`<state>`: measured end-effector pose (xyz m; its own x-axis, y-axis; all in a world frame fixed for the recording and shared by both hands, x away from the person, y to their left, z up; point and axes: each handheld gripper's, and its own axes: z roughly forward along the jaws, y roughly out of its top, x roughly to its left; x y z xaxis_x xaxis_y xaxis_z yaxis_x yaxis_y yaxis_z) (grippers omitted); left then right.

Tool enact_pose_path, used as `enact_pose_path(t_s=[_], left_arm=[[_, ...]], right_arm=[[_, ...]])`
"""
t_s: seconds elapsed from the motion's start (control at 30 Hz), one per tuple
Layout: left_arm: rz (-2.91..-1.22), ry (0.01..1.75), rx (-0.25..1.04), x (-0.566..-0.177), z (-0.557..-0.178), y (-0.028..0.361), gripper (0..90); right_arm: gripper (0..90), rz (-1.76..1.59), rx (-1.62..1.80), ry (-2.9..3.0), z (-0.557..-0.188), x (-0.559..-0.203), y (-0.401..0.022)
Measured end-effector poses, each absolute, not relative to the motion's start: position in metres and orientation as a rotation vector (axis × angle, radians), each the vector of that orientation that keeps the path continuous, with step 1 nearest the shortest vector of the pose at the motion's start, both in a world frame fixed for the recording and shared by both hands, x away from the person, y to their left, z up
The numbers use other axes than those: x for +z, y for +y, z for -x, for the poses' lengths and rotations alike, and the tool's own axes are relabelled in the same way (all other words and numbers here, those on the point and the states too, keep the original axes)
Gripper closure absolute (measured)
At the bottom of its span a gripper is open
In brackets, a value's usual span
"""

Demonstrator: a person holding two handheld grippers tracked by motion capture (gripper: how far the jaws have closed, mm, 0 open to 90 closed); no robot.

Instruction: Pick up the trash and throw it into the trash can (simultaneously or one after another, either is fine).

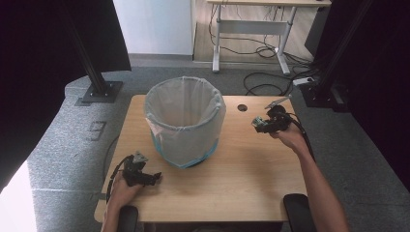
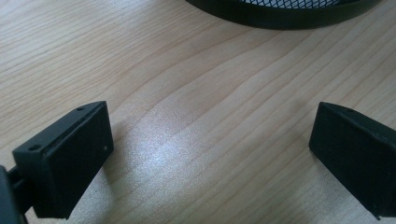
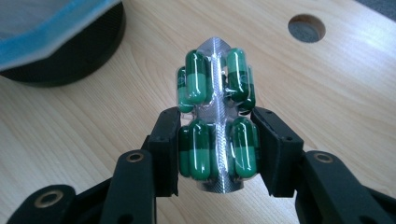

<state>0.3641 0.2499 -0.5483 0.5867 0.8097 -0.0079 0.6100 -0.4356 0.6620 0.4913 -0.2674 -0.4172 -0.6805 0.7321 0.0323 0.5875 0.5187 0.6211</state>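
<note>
Right tool [image 3: 217, 140] clamps silver foil blister strip of green capsules [image 3: 215, 126], not yet over white-lined mesh wastebasket [image 1: 185, 121]; drop probably remains. Left tool [image 2: 210, 158] wide, empty, on wooden bench [image 1: 241, 169].

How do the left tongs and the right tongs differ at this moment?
The left tongs stand wide open with nothing between them, while the right tongs are closed on a blister pack of green capsules. The left tongs sit low at the table's near edge; the right tongs are farther back. Both have black jaws.

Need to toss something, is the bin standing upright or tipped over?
Upright. The bin stands on its base on the table, its lined mouth facing up.
</note>
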Motion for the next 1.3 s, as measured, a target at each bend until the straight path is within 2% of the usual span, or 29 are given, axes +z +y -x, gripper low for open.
enact_pose_path(t_s=[1.3], left_arm=[[-2.191,1.122,0.415,-0.548,-0.364,0.25,0.0]], right_arm=[[53.2,-1.007,1.003,2.537,-0.478,-0.3,-0.238]])
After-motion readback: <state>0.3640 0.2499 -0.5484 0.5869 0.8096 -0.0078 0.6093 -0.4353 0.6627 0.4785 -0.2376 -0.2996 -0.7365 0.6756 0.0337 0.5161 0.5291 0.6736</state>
